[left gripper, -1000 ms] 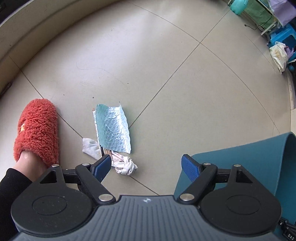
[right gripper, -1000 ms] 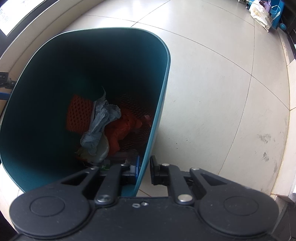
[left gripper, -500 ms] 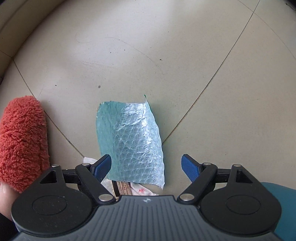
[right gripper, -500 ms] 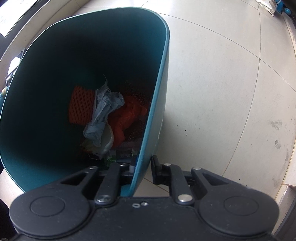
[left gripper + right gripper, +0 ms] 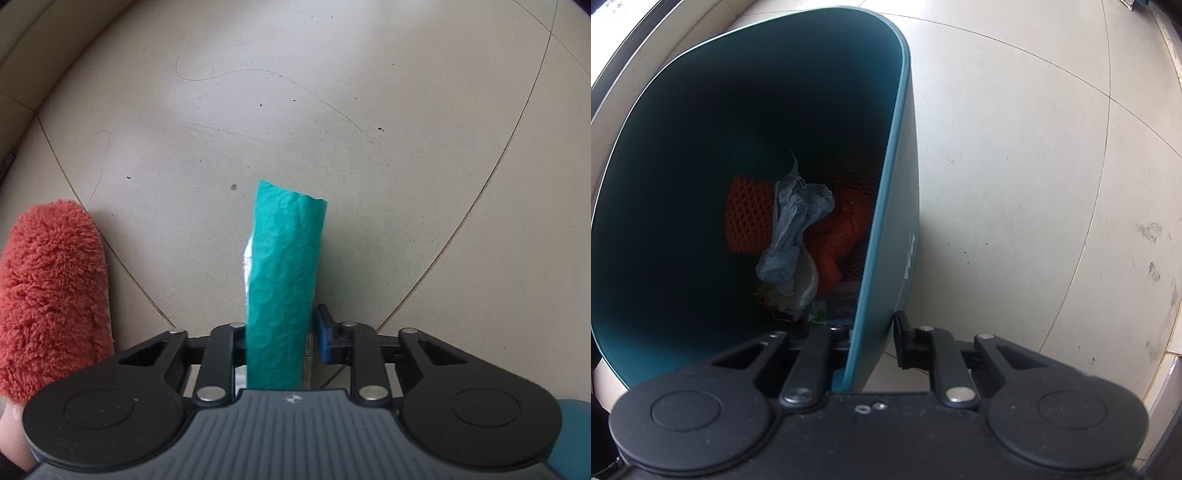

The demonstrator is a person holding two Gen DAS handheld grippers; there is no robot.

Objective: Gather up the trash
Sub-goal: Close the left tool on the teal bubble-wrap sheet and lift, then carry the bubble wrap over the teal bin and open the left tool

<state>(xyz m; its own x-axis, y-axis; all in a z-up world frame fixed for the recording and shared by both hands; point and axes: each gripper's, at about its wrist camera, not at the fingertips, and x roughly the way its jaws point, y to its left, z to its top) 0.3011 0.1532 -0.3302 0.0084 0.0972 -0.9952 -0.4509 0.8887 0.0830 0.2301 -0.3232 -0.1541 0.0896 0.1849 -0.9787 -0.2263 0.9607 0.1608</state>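
**Bubble wrap pinched in the left fingers, bin held ready on the right**

The left gripper [image 5: 282, 334] has its fingers closed narrowly on a teal bubble-wrap sheet [image 5: 284, 273]. The sheet is folded lengthwise by the squeeze and sticks out from the fingers toward 12 o'clock over the tiled floor [image 5: 369, 110], its far end apparently off the tiles. A sliver of its silvery underside shows along the 9 o'clock edge. A fuzzy red slipper [image 5: 51, 291] sits at 9 o'clock, close to the gripper but apart from the sheet.

The right gripper [image 5: 873, 339] has its fingers clamped on the side wall of the teal trash bin [image 5: 899, 184], one inside and one outside the rim. Inside lie a crumpled grey tissue [image 5: 792, 229], an orange foam net [image 5: 750, 218] and red plastic [image 5: 846, 229].

The sheet looks very light, soft and springy, so it likely holds its fold only while squeezed and will flop or flutter when swung. Its slick film may slide between the pads, so a firm pinch near the middle of the bunched part seems wiser than one at an edge. Nothing about it is fragile. The bin wall looks thin and flexible, and the one-sided grip may let it tilt.
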